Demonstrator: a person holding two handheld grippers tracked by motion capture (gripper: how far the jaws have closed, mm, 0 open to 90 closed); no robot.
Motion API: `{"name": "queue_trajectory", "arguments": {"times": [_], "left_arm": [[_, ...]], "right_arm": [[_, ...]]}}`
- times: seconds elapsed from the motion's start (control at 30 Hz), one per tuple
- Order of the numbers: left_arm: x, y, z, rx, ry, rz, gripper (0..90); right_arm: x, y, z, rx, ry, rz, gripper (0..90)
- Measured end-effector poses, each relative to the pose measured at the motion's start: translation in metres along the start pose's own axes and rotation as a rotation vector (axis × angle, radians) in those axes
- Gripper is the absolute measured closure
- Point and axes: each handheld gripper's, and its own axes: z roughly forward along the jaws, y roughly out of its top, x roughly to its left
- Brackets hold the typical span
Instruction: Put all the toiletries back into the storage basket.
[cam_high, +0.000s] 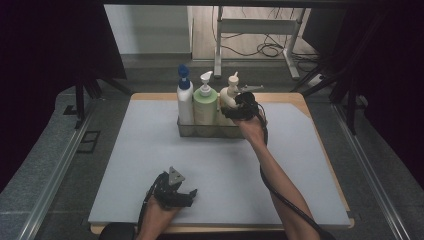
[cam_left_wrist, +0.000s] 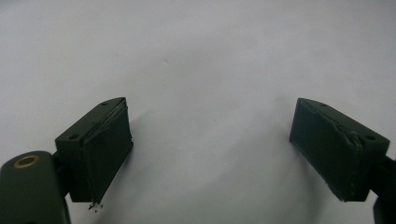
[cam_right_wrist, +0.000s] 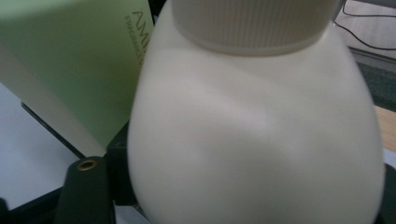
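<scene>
Near edge of the bench (cam_high: 150, 150), covered w/ a pale grey mat: left tongs (cam_high: 186, 194) rest low on the mat, jaws spread wide, nothing between them. In the left gripper view it's bare mat between the two black pads (cam_left_wrist: 109, 149).

Mid to far: right tongs (cam_high: 239, 107) are up at the cream bottle (cam_high: 229, 100), at the right end of the row. The right gripper view has the bottle body (cam_right_wrist: 257, 140) bulging right up between the jaws, ribbed collar above, but the pads are hidden by it, so can't tell if they press or just stand round it.

Handling, as a guess: cream bottle looks like smooth rounded plastic, so prob. slippery and a bit squashy; if full, fairly heavy and top-tall w/ the pump on. Best hold is likely the narrower shoulder just under the ribbed collar, not the widest belly, and not the pump head, which may give.

Containers: a clear tray (cam_high: 186, 131) at the far middle of the bench holds 3 pump bottles upright, side by side & touching or nearly so: white bottle w/ blue pump (cam_high: 184, 100) left, green bottle (cam_high: 205, 105) middle, cream one right. Fill levels can't be seen.
</scene>
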Motion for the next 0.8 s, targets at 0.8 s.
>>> {"name": "queue_trajectory", "arguments": {"times": [0.8], "left_arm": [[0.000, 0.000, 0.000, 0.000, 0.001, 0.003, 12.3]], "right_arm": [[-0.010, -0.020, -0.039, 0.049, 0.068, -0.056, 23.7]]}}
